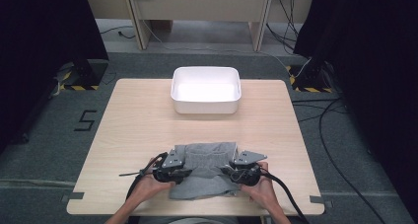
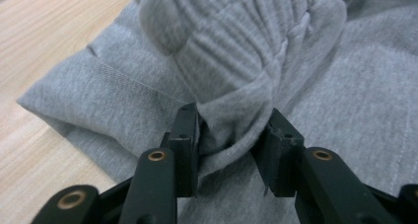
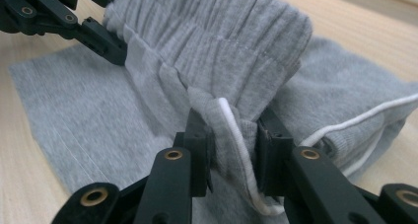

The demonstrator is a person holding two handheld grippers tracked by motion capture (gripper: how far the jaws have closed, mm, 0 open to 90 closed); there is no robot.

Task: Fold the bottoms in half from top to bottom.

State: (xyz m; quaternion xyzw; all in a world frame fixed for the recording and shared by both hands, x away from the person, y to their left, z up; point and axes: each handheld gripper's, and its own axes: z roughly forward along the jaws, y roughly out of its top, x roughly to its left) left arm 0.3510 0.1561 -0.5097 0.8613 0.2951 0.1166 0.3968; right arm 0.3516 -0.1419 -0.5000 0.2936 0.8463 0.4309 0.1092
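Left gripper (image 2: 231,135): jaws part-spread, ribbed waistband fold between, one pad off the cloth.
Right gripper (image 3: 231,135): clamped on white-piped fold.
Grey sweatpants (image 1: 207,169): soft knit, bunched between both grippers.
White tub (image 1: 205,91): rectangular, well beyond.

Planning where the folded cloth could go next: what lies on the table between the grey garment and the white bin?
Nothing: in the high view, bare wooden table runs from the grey garment to the white bin.
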